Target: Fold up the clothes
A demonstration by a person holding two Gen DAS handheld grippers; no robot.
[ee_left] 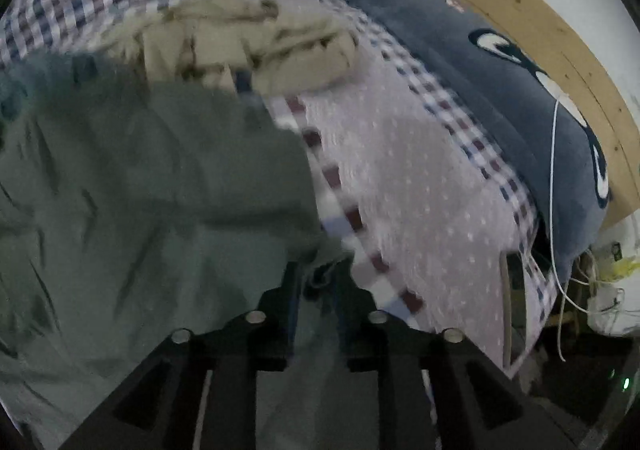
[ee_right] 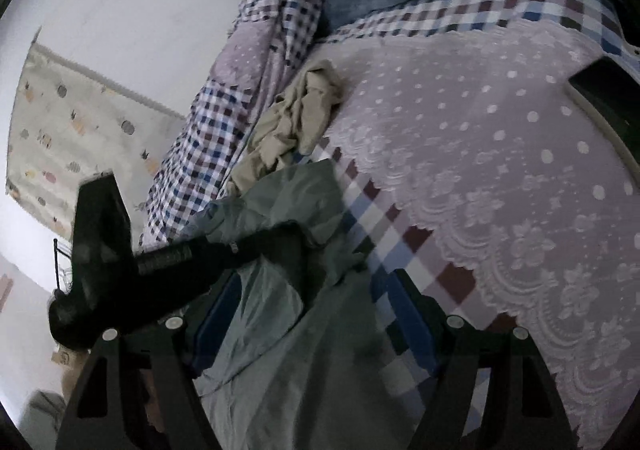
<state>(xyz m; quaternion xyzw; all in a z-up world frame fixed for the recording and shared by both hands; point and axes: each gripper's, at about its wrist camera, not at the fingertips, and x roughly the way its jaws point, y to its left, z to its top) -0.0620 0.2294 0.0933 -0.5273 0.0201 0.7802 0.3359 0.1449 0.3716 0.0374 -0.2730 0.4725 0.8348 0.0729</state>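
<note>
Left wrist view shows your left gripper (ee_left: 320,278) clenched on a bunched edge of the grey-green garment (ee_left: 152,185); the fabric is pinched between the two dark fingers and the rest of the cloth spreads away to the left, over the bed. From the right wrist view, your right gripper (ee_right: 308,314) has its jaws spread wide, with the same garment (ee_right: 288,330) lying between and under them, but nothing is pinched there. Whether the blue pads touch the cloth you cannot tell from this angle. The other gripper crosses that view as a dark bar resting on the garment.

The garment lies rumpled on the pink dotted bedspread (ee_right: 500,153), just in front of a crumpled beige garment (ee_right: 296,117) and beside the checked quilt (ee_right: 208,137). A dark blue pillow (ee_left: 480,89) sits further back against the wooden headboard (ee_left: 532,25), and a dark flat thing, perhaps a phone (ee_right: 604,89), lies well apart on the right of the bedspread.

You look to be at the start of a fold: one edge is taken, the second is not. The cloth is not yet flat, so little of the task appears done.

Next, you need a matching hold with the right gripper on the nearer edge, closing on one layer only. Then lift both holds together, so the cloth hangs straight before you lay it over. Keep clear of the beige garment, which lies close enough to be dragged along.
</note>
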